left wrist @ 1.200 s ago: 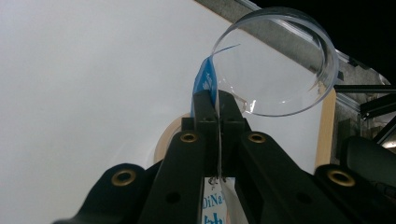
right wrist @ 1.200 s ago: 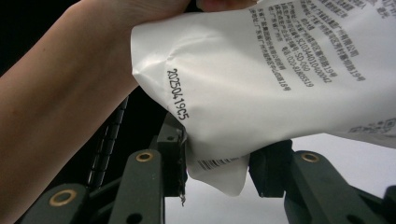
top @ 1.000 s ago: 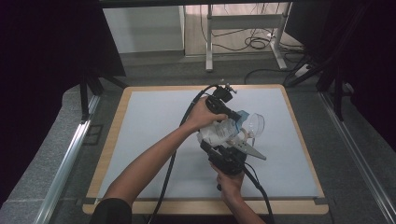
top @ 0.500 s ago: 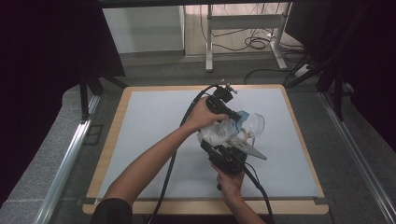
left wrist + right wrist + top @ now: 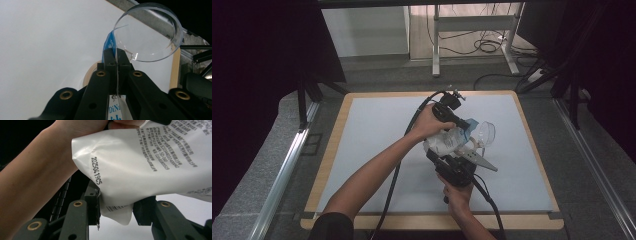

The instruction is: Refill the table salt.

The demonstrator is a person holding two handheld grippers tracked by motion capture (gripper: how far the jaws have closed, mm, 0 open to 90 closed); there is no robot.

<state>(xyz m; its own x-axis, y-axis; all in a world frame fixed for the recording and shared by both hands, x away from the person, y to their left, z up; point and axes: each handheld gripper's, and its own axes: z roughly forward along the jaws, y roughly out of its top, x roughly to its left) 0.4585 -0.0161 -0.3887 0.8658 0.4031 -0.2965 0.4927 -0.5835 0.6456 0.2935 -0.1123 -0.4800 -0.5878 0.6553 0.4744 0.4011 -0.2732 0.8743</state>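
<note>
I hold a white pouch (image 5: 443, 143) with a blue top edge and black print between both grippers, above the middle right of the pale table mat (image 5: 372, 150). My left gripper (image 5: 116, 53) is shut on the thin blue top edge of the pouch (image 5: 109, 45). From below, my right gripper (image 5: 117, 206) is shut on the bottom corner of the pouch (image 5: 140, 167), by the barcode. In the high view the left gripper (image 5: 462, 129) is at the pouch's far end and the right gripper (image 5: 440, 154) at its near end. A clear round dish (image 5: 486, 131) sits just right of the pouch and shows past the left gripper's tips (image 5: 150, 32).
The mat lies on a wooden-edged table (image 5: 332, 150). Cables trail from both grippers toward the near edge. A metal stand (image 5: 472, 35) and floor cables are beyond the far edge. Wide bare mat lies to the left of the hands.
</note>
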